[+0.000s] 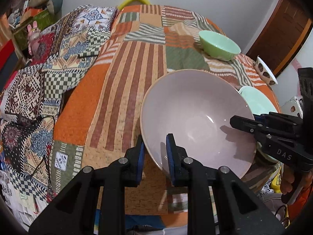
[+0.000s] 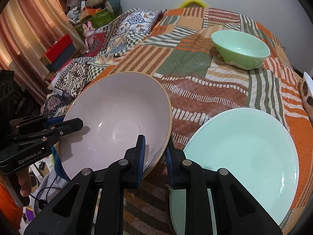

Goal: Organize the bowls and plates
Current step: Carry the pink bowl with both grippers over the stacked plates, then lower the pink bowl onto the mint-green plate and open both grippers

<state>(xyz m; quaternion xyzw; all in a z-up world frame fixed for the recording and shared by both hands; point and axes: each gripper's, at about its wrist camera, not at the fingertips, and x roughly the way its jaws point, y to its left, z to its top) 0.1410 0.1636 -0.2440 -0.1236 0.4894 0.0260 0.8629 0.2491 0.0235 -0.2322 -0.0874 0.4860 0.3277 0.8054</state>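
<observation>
Pink bowl point(image 1: 197, 117) was held tilted above the worktop point(image 1: 117, 82), gripped at opposite rims: the left claw point(image 1: 154, 156) and the right claw point(image 2: 155, 156) were each clamped on its wall, one pad inside and one outside. Just beside it lay a mint plate point(image 2: 244, 152); farther back stood a green bowl point(image 2: 240, 49). A patchwork cloth point(image 2: 195, 74) covered the worktop.

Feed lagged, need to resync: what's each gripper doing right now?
Left gripper: shut on the pinkish-grey bowl rim.
Right gripper: shut on the same bowl's opposite rim.
</observation>
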